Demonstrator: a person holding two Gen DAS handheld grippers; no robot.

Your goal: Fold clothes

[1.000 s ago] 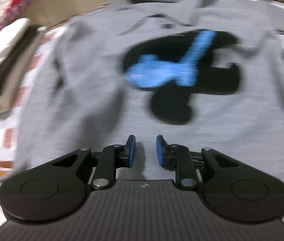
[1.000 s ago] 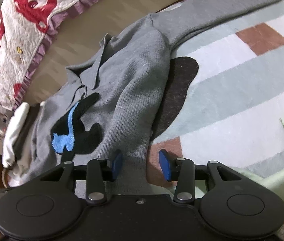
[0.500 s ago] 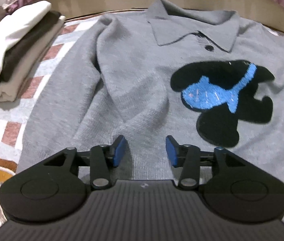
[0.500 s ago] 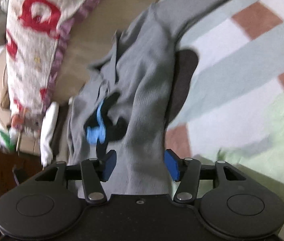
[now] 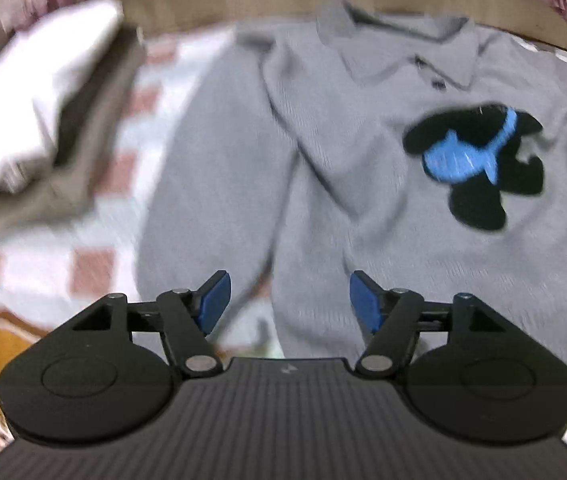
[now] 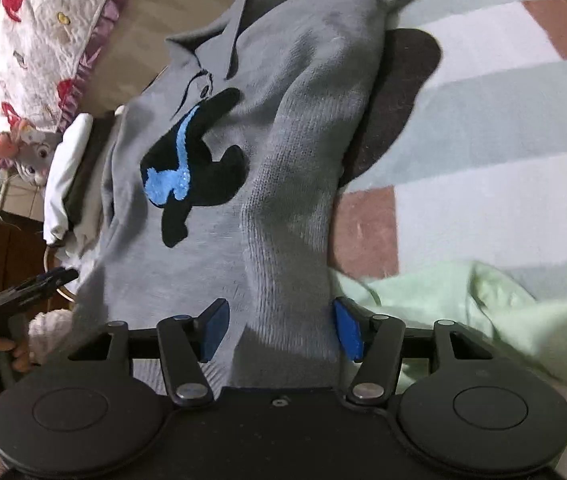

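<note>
A grey knit polo sweater with a black and blue patch lies front up on a striped blanket. My left gripper hangs open above the sweater's lower left part, where the left sleeve lies folded along the body. In the right wrist view the same sweater runs from the collar at the top down to the hem. My right gripper is open, its blue pads either side of the hem's right edge, nothing pinched. The left gripper shows at the left edge, held by a hand.
A stack of folded clothes sits left of the sweater. A pale green garment lies at the lower right. A dark cloth pokes out under the sweater's right side. A quilted red-and-white cover and a soft toy lie beyond.
Both grippers have opened wider. The left gripper has swung left, so the patch now sits at the right. The right gripper has come in over the hem.
</note>
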